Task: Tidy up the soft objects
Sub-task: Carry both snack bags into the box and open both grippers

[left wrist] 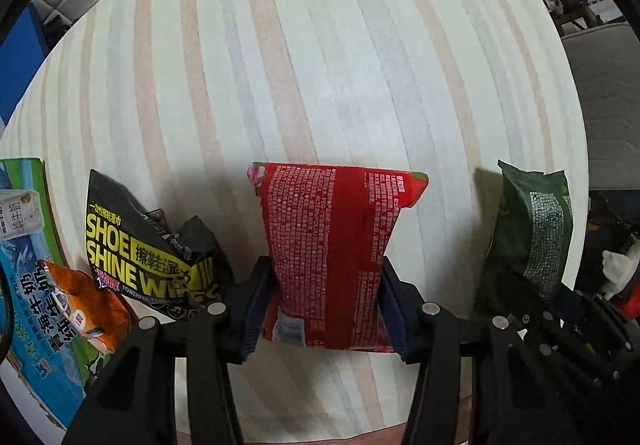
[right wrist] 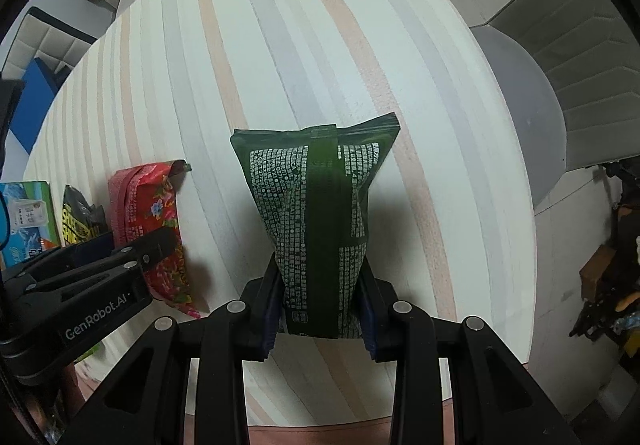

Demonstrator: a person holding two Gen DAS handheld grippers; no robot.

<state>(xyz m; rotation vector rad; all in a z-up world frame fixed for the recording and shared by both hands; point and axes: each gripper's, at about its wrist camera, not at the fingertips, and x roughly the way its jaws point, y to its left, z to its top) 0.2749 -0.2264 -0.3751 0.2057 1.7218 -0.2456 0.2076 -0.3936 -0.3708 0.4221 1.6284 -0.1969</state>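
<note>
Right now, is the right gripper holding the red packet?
No. The right gripper is clamped on the green packet; the red packet sits in the left gripper.

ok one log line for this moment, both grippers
left gripper: shut on red pack | right gripper: shut on green pack | both packs over striped table

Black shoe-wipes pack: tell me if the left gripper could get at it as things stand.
Probably not yet. The left gripper is shut on the red pack, so its jaws are full. The wipes pack lies close beside it with nothing between, leaning on the orange pouch.
</note>
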